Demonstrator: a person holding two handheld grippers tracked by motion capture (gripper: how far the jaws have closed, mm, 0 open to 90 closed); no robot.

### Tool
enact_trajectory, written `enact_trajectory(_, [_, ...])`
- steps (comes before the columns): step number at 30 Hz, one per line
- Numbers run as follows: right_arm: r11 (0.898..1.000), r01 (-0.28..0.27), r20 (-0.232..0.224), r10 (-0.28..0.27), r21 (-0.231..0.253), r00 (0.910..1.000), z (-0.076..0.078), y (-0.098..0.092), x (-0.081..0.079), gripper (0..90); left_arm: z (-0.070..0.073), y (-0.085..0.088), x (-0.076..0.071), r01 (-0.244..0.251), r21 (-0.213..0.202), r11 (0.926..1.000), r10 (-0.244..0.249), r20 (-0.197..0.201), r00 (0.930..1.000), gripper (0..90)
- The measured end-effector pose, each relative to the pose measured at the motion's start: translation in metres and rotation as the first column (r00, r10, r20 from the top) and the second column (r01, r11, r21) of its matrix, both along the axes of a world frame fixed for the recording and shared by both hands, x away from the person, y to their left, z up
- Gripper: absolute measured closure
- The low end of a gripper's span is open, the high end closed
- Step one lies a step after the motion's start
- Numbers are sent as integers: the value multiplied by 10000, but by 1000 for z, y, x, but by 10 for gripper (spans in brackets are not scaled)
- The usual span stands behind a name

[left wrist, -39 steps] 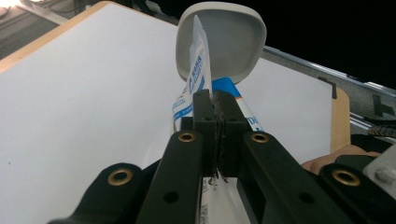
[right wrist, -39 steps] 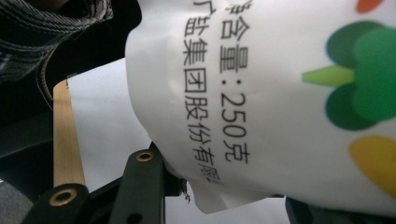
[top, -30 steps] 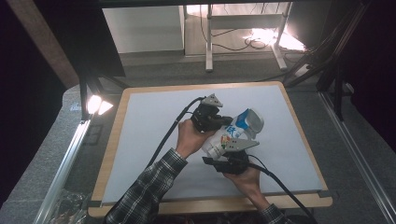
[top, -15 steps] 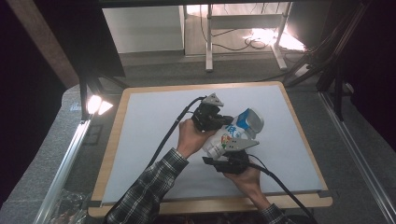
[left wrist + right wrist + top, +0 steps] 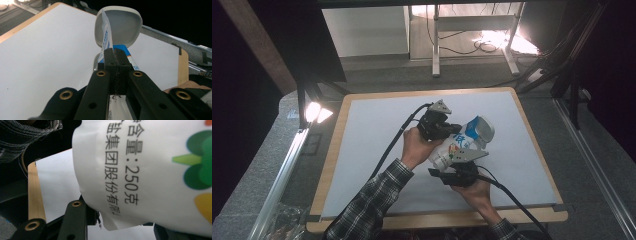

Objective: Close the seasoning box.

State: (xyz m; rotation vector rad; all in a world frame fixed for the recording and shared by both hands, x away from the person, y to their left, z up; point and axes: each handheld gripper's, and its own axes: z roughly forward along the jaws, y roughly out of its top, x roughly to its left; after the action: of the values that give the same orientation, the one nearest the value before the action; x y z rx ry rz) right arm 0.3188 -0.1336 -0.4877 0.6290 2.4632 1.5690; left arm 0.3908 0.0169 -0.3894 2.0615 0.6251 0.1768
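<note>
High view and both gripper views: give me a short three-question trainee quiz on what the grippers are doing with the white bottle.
1. True or false: the left gripper is shut on a thin flap of the bottle's label.
2. Which gripper grips the body of the white bottle? A) left B) right C) neither
3. Fill in: the bottle is held above the white ____, bordered by a wooden edge.

Key
1. True: in the left gripper view the jaws meet on the thin film below the grey cap.
2. B: the right gripper has its jaws on either side of the printed body.
3. mat.
</note>
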Motion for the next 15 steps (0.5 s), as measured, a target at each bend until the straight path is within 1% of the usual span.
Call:
enact_trajectory(3, [10000,11,70,-11,-68,10000,0,1,-1,595,0,-1,0,-32,-61,10000,32,-14,10000,900])
enact_trajectory(9, [10000,-3,70,3,-30,10000,1,2,-1,595,1,-1,-1,-43,-88,10000,43,5,10000,900])
enact_trajectory(10, [10000,-6,86,6,-35,10000,1,2,-1,595,1,-1,-1,-44,-87,10000,44,4,10000,900])
enact_trajectory(11, [10000,-7,90,7,-31,10000,1,2,-1,596,2,0,-1,-4,5,10000,4,37,10000,900])
enact_trajectory(15, [10000,-20,100,20,-1,9999,1,2,-1,595,2,0,-1,3,16,10000,-3,59,10000,900])
